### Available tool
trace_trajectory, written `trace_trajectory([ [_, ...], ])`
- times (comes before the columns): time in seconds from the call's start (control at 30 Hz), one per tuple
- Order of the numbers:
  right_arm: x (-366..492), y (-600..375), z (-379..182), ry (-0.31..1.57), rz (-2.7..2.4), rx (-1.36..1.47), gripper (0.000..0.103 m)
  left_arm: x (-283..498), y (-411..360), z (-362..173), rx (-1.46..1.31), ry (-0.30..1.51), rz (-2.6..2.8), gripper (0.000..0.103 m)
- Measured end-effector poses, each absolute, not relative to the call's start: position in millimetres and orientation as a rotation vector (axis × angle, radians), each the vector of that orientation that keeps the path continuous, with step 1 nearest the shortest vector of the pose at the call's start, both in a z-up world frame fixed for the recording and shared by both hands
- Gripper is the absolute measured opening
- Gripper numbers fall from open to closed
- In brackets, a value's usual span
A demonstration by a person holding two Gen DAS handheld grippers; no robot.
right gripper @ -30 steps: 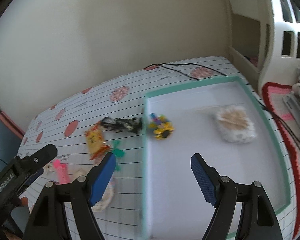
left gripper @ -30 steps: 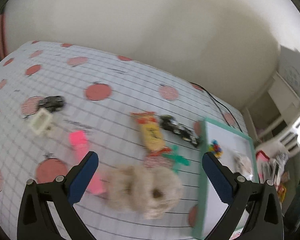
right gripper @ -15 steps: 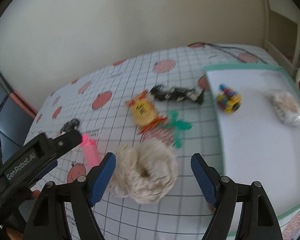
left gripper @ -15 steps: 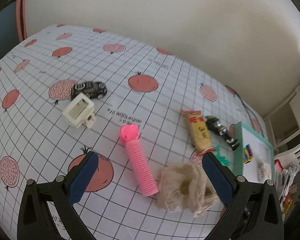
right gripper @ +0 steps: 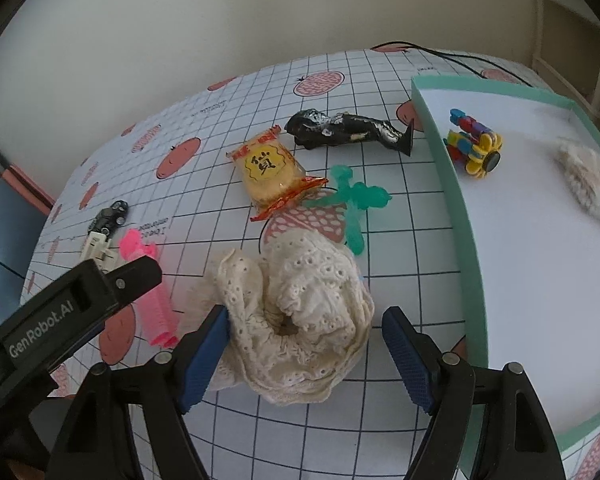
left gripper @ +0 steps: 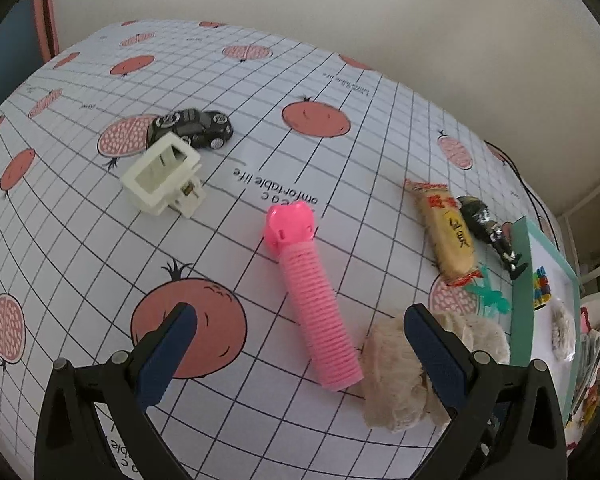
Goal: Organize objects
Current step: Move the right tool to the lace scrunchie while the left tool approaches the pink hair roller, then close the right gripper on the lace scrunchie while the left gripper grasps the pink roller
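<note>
Gridded cloth [left gripper: 340, 92] with red fruit prints covered the table below a plain wall. On it, near the tray [right gripper: 452, 184], lay a cream lace scrunchie [right gripper: 300, 316], and the right gripper [right gripper: 304, 352] hung low over it with jaws spread wide, its left pad touching or nearly touching the lace, nothing held. The step in hand looked like the pick-up of the scrunchie for the tray, which already held a block toy [right gripper: 474, 146] and a fluffy piece [right gripper: 586, 178]. Next, the gripper would need to drop a little, centre on the bundle and close, since soft lace could slip or snag. The left gripper [left gripper: 300, 350], also wide open and empty, hovered above a pink tube [left gripper: 312, 300] just beside the scrunchie. Farther out lay a snack pack [right gripper: 268, 166], a green figure [right gripper: 352, 200], a black figure [right gripper: 348, 130], a white clip [left gripper: 162, 174] and a toy car [left gripper: 192, 126].
</note>
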State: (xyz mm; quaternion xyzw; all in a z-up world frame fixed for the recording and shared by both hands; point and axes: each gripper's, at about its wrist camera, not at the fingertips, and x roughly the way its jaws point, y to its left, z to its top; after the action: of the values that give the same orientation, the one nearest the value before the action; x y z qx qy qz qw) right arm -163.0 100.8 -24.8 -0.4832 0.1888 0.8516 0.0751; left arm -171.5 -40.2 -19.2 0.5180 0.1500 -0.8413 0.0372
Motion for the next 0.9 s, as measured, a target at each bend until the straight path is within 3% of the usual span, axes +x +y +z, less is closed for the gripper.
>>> trace_trajectory([
  [0.47, -167.6, 82.5, -30.0, 0.34, 2.573, -1.489, 0.086, -171.5, -26.8, -25.1, 1.603, 0.331, -2.584, 0.103],
  [0.7, -166.9, 85.3, -30.0, 0.357, 2.566, -1.478, 0.086, -171.6, -24.2, -26.3, 1.609, 0.296, -2.584, 0.103],
  [0.9, -166.0, 88.0, -26.3, 0.414, 2.597, -1.453, 0.074, -172.0, -24.3, -26.3, 1.612, 0.306, -2.586, 0.088],
])
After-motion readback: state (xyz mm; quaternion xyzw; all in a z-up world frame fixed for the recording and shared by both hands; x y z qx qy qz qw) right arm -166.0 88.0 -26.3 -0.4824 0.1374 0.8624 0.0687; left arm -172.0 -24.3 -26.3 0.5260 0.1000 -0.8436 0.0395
